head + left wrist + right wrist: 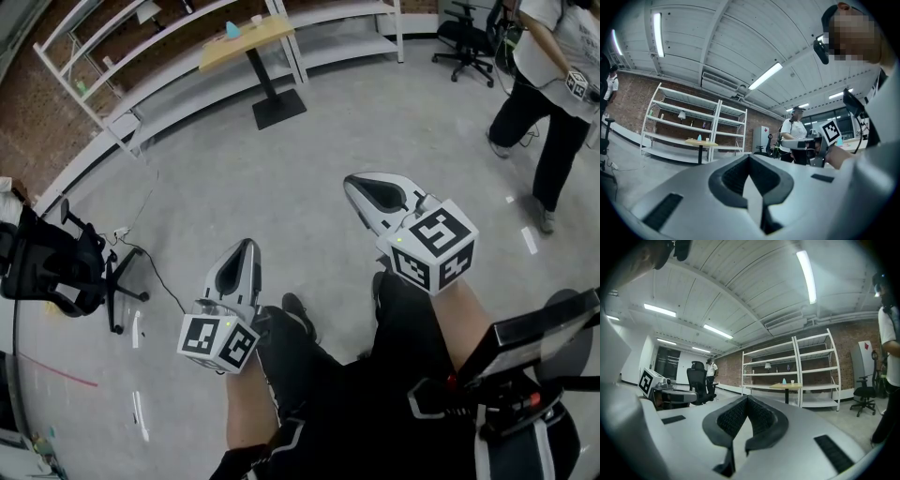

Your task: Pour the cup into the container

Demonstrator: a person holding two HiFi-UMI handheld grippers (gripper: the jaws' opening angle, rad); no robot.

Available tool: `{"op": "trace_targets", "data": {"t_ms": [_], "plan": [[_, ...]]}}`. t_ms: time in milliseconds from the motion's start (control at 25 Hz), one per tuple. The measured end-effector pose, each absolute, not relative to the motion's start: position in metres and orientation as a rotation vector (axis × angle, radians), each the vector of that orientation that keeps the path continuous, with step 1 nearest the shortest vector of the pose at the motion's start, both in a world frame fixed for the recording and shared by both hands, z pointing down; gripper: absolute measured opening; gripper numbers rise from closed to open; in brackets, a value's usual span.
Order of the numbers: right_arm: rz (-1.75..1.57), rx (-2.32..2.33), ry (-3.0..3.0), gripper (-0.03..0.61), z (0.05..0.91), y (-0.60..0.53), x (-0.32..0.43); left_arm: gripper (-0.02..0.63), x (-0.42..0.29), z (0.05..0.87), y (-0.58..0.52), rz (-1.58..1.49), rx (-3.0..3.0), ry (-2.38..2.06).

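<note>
Head view: bright, even indoor light falls on the pale floor (281, 150), leaving only soft, faint shadows. Wide-angle distortion bends the shelving (178, 84) into a curve at the upper left of the frame. Both gripper views sit inside a dark round vignette with black corners. Ceiling strip lights (764, 77) glare white across the top of both views. Up close, the left hand-held gripper (750, 159) and the right hand-held gripper (747, 401) look soft and slightly blurred. The far room is sharper.
</note>
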State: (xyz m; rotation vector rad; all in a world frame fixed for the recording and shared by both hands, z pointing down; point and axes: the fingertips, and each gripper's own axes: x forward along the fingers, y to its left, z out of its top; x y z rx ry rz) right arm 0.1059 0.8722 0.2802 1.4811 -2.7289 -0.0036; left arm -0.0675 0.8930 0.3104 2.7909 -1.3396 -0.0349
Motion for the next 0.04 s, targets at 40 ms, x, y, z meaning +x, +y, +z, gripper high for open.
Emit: {"op": "trace_targets", "data": {"t_ms": [40], "plan": [[0.0,1.482,-2.727,0.002,0.2804,0.8717,0.1069,0.002,-0.0671,0.3101,0.893,-0.035,2.787,-1.341]]}}
